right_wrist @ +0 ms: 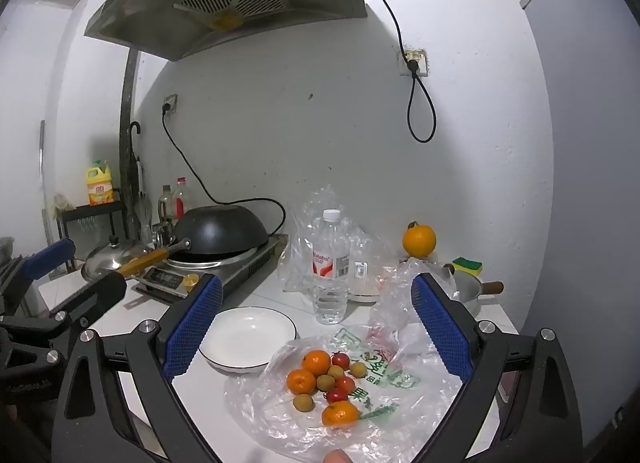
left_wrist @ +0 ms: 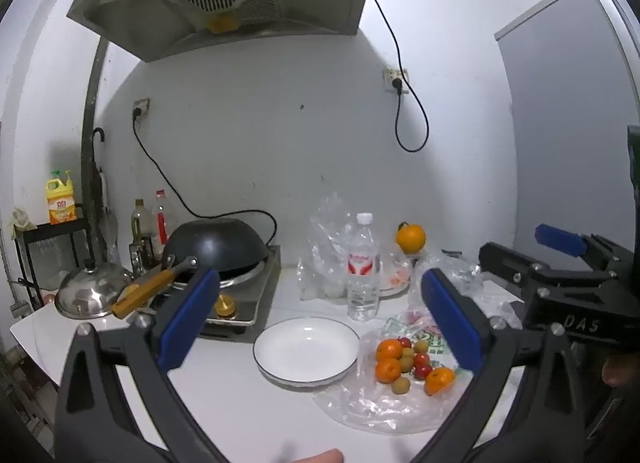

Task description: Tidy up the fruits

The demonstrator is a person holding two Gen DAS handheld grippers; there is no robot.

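A pile of small fruits (left_wrist: 412, 363) (right_wrist: 326, 383) lies on a flattened clear plastic bag (right_wrist: 384, 415): tangerines, red cherry tomatoes and brownish-green longans. An empty white plate (left_wrist: 306, 351) (right_wrist: 248, 339) with a dark rim sits just left of the pile. A large orange (left_wrist: 411, 238) (right_wrist: 419, 241) stands apart at the back near the wall. My left gripper (left_wrist: 320, 323) hovers open above the plate, nothing between its blue pads. My right gripper (right_wrist: 318, 327) is open too, above the bag's far edge. In the left wrist view the right gripper (left_wrist: 560, 259) shows at the right.
A water bottle (left_wrist: 363, 269) (right_wrist: 331, 267) and crumpled clear bags (left_wrist: 324, 247) stand behind the plate. A black wok (left_wrist: 218, 249) sits upside down on the cooker at left, beside a steel lid (left_wrist: 90, 295). A small pot with a sponge (right_wrist: 467, 265) is at back right.
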